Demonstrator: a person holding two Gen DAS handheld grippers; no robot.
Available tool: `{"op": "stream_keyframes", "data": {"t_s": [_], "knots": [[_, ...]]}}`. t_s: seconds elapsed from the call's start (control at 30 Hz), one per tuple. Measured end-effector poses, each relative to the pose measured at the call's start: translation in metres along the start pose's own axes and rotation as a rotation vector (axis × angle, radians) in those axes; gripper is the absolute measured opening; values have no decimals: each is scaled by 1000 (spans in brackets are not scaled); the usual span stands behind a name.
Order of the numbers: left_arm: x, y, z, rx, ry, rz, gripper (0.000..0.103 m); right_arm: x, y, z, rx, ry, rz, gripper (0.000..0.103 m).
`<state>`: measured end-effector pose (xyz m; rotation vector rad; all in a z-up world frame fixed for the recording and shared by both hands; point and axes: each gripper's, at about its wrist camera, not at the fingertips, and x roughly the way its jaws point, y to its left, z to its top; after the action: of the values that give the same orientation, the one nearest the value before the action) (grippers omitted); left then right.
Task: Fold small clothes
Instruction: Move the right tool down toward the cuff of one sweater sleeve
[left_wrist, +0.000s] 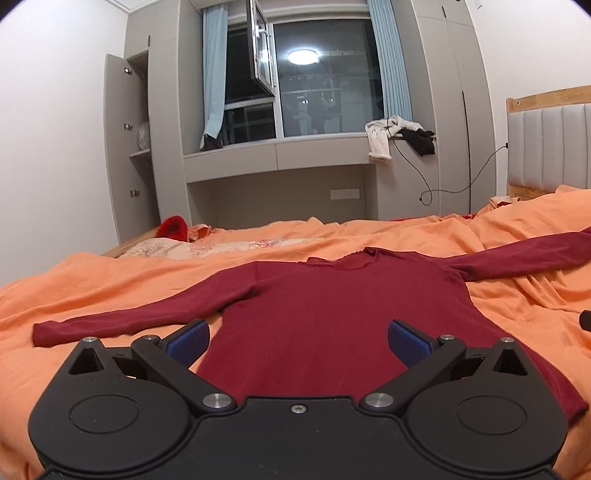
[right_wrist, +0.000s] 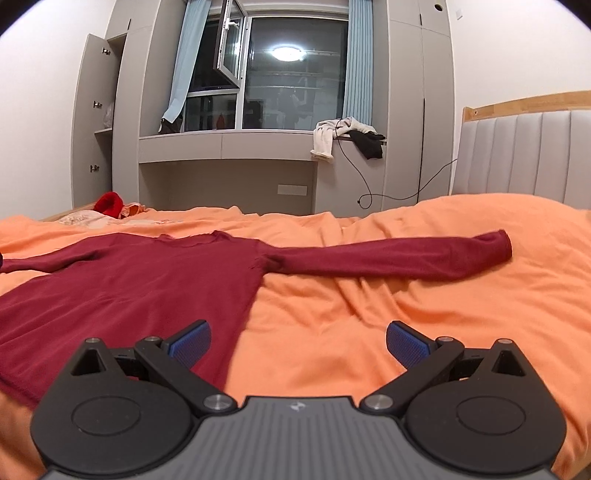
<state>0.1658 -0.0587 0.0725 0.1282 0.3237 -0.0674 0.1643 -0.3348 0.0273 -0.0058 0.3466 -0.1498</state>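
Dark red long-sleeved top lies flat on the bed's orange duvet, front down or up I cannot tell, neck pointing toward the window wall. Both sleeves are spread straight out to the sides; the right sleeve runs toward the headboard, the left sleeve toward the foot of the bed. Nothing folded yet, by the look of it.

Left gripper: jaws wide apart, empty, hovering over the lower body of the top. Right gripper: also wide and empty, straddling the top's right side edge, one blue pad over fabric, the other over bare duvet.

Judgement on the step: first fold, likely bringing a sleeve or side panel across the body.
- Pinch only the top's knit, not the duvet beneath; the duvet is soft and rumpled near the right sleeve and could come up with it.
- Take the sleeve near the cuff and the shoulder seam together, so it travels flat.
- Lift low, lay across, release before sliding away.
- Thin knit will stretch; avoid dragging.
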Motion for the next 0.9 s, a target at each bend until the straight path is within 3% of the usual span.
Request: {"op": "stream_keyframes", "data": {"t_s": [0.23, 0.47, 0.57, 0.67, 0.9], "knots": [[72, -27, 21, 57, 80, -12, 103, 42, -22, 15, -28, 22, -27, 103], [133, -43, 19, 29, 159, -34, 103, 83, -31, 9, -136, 53, -4, 103], [146, -40, 5, 4, 180, -37, 103, 99, -32, 4, -152, 69, 3, 103], [157, -39, -5, 9, 222, -31, 103, 108, -39, 7, -85, 60, 35, 103], [168, -30, -16, -22, 265, -40, 103, 134, -55, 19, -22, -20, 64, 103]]}}
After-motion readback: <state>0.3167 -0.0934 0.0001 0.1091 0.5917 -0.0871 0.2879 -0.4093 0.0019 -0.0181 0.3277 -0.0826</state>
